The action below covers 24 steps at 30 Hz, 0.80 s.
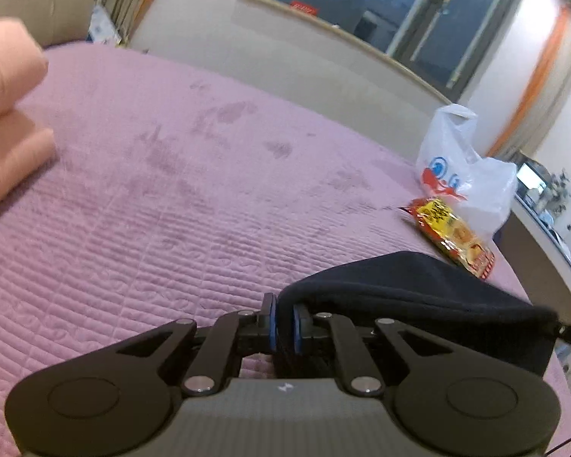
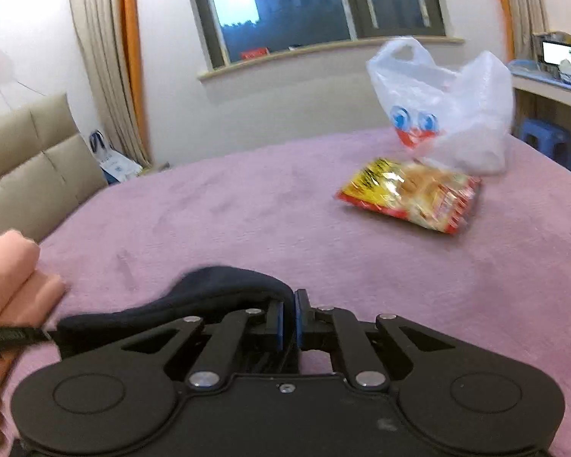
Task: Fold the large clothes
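Note:
A dark navy garment (image 1: pixel 418 289) is stretched between the two grippers above a pink quilted bed (image 1: pixel 152 190). My left gripper (image 1: pixel 284 323) is shut on one end of the cloth, which runs off to the right, where the other gripper's tip shows at the frame edge. In the right wrist view my right gripper (image 2: pixel 289 320) is shut on the other end of the navy garment (image 2: pixel 217 293), which drapes off to the left. The rest of the garment hangs below both grippers, out of sight.
A yellow and red snack packet (image 2: pixel 411 194) and a white plastic bag (image 2: pixel 449 110) lie on the bed's far right. A folded peach blanket (image 1: pixel 7 106) sits at the left. A beige headboard (image 2: pixel 26 160), curtains and a dark window stand behind.

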Each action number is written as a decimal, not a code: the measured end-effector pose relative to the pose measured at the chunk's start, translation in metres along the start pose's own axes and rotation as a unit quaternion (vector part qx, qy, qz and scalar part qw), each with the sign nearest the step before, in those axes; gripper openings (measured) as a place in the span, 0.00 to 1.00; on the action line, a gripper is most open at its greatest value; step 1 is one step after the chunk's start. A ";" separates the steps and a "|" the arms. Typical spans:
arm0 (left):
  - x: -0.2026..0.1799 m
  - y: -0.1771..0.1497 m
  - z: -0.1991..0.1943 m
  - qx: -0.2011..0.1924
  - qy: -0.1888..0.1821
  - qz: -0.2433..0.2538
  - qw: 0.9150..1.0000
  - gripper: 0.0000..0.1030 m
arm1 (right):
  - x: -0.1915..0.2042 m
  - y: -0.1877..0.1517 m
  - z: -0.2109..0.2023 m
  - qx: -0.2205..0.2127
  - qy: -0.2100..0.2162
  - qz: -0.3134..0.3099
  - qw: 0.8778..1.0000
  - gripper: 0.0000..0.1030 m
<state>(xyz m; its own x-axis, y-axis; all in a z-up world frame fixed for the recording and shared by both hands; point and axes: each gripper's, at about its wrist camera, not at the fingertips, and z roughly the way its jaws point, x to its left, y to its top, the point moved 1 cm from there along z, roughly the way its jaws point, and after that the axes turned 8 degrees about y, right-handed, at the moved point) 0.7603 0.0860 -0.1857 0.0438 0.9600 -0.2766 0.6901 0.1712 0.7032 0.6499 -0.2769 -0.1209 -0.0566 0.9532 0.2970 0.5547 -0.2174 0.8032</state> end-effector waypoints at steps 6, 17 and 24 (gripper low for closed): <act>0.025 -0.046 0.021 0.113 0.059 0.054 0.990 0.12 | -0.031 -0.066 0.029 0.146 -0.005 -0.009 0.989 0.13; 0.035 -0.026 -0.042 0.030 -0.003 0.061 0.998 0.17 | -0.023 -0.027 -0.010 0.134 0.042 -0.077 0.987 0.36; -0.056 -0.001 0.043 0.063 -0.068 0.061 0.994 0.23 | 0.023 -0.018 0.101 0.145 0.043 -0.110 0.982 0.13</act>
<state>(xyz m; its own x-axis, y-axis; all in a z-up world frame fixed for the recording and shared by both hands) 0.7880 0.0225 -0.1993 0.2252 0.9313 -0.2862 0.7580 0.0171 0.6521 0.7225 -0.2294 -0.1809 -0.2636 0.9466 0.1856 0.7334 0.0717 0.6760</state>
